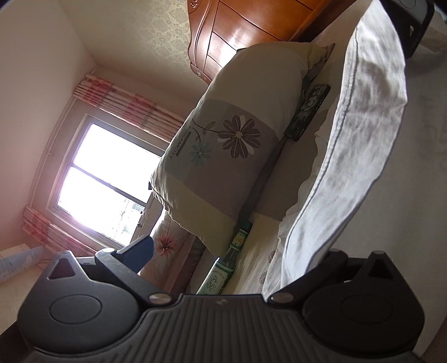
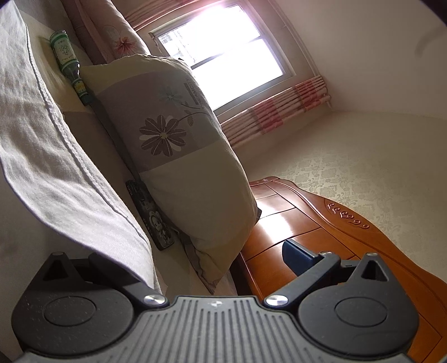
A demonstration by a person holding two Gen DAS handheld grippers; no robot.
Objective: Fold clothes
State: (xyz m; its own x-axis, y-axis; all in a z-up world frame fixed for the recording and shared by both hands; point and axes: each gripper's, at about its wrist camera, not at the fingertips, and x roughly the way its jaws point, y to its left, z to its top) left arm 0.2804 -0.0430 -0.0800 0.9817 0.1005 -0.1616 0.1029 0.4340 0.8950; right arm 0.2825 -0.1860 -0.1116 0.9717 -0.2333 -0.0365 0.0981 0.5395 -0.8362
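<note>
Clearly both tongs are spread wide apart. On the left tongs (image 1: 226, 257), one blue-tipped finger (image 1: 139, 251) stands free on the window side, while the other is hidden under a white garment (image 1: 354, 145) draped across it; whether it is gripped there I cannot tell. That cloth, with a stitched hem, stretches away from the left tongs up to the other tool's black body (image 1: 413, 19) at the top corner. On the right tongs (image 2: 218, 268), the same white garment (image 2: 56, 156) covers the far finger, and the blue-tipped finger (image 2: 299, 254) sits before a wooden headboard (image 2: 321, 223). Ahead of both tongs, on the bed (image 1: 293, 178), lie a flowered pillow (image 1: 223, 145), a green bottle (image 1: 223, 268) and a dark case (image 1: 307, 111) beside it.
</note>
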